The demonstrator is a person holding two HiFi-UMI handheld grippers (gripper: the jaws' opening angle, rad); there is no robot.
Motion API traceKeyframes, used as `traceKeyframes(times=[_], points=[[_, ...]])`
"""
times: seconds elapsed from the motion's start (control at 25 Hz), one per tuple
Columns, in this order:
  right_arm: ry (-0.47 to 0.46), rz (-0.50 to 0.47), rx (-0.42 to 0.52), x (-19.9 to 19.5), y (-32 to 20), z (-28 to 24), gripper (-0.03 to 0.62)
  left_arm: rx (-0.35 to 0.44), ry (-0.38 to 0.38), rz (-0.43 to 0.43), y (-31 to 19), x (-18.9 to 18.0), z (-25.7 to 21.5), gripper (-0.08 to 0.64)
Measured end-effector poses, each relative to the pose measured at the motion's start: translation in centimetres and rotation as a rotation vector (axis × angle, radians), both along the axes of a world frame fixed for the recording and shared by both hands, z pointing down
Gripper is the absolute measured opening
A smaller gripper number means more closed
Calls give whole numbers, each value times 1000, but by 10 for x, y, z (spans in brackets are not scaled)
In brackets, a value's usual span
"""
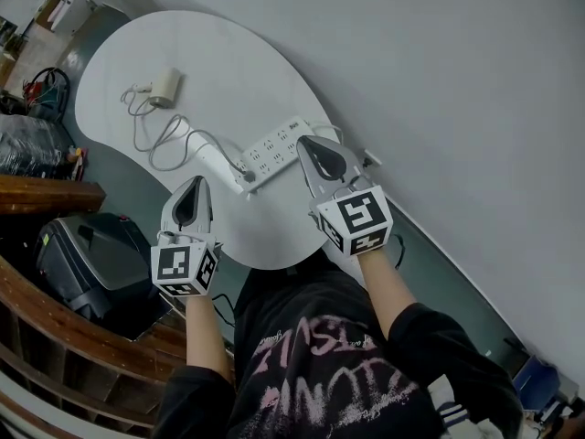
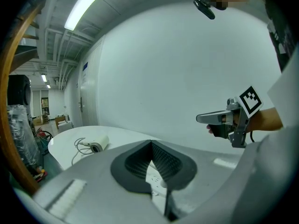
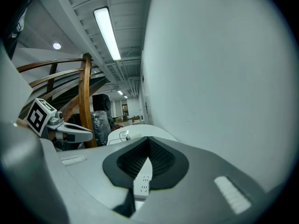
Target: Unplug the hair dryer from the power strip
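The jaws of the left gripper (image 1: 195, 184) and the right gripper (image 1: 309, 144) are both pressing together on nothing, hovering over the near edge of the table (image 1: 228, 53). The dryer (image 1: 165, 86) is lying at the far left, and its cord (image 1: 151, 140) is looping right to what seems to be its plug (image 1: 245, 174) at the strip's (image 1: 272, 150) left end. Done well, the right jaws should be pinning the strip flat while the left jaws are spreading, pinching the plug body rather than the cord, and pulling straight out.
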State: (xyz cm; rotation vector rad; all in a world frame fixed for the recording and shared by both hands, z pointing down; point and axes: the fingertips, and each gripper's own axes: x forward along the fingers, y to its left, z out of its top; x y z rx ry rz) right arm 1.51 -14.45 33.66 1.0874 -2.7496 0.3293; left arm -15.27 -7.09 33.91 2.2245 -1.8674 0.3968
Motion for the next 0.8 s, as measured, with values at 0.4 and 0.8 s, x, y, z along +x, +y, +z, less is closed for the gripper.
traceKeyframes(times=[0.4,0.8], points=[[42,15,-6,-11,-3,11,9,-17,6,37,-9,-12,11,0],[56,32,-48,-20,-7,28,9,-37,15,66,-21,-16,27,0]])
